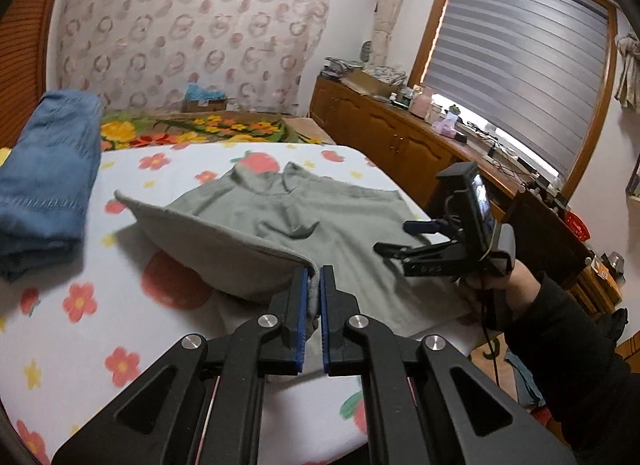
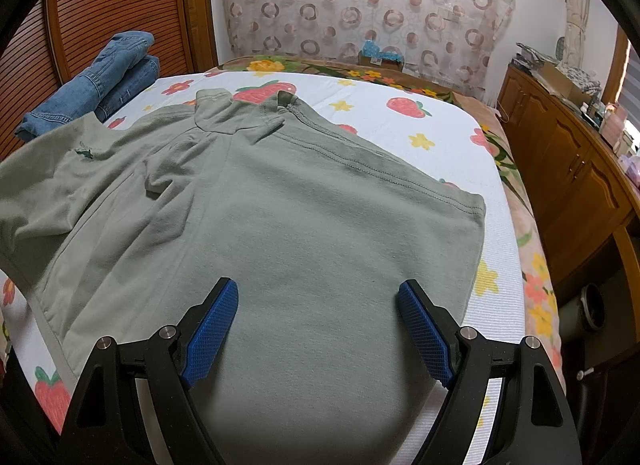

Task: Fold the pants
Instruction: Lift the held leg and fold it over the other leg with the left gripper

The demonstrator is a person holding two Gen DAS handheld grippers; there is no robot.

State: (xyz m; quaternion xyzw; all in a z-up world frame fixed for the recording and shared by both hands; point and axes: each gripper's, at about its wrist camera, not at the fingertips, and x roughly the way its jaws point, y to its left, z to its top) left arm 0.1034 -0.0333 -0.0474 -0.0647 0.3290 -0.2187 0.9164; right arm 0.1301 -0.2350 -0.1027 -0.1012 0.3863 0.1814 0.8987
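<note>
Grey-green garment [image 2: 304, 233] lies spread on the bed's strawberry-print sheet [image 2: 400, 121], collar end far, with one hem corner lifted off the sheet. Left hand-held gripper [image 1: 314, 285] is clamped tight on that raised corner; right hand-held gripper [image 2: 318, 301] sits with jaws wide apart over the cloth's near part, pinching nothing, held by a hand [image 1: 516, 285] in a dark sleeve. Folded blue jeans [image 2: 104, 77] rest at the bed's far left, wooden cabinets [image 2: 568, 169] along the right.
</note>
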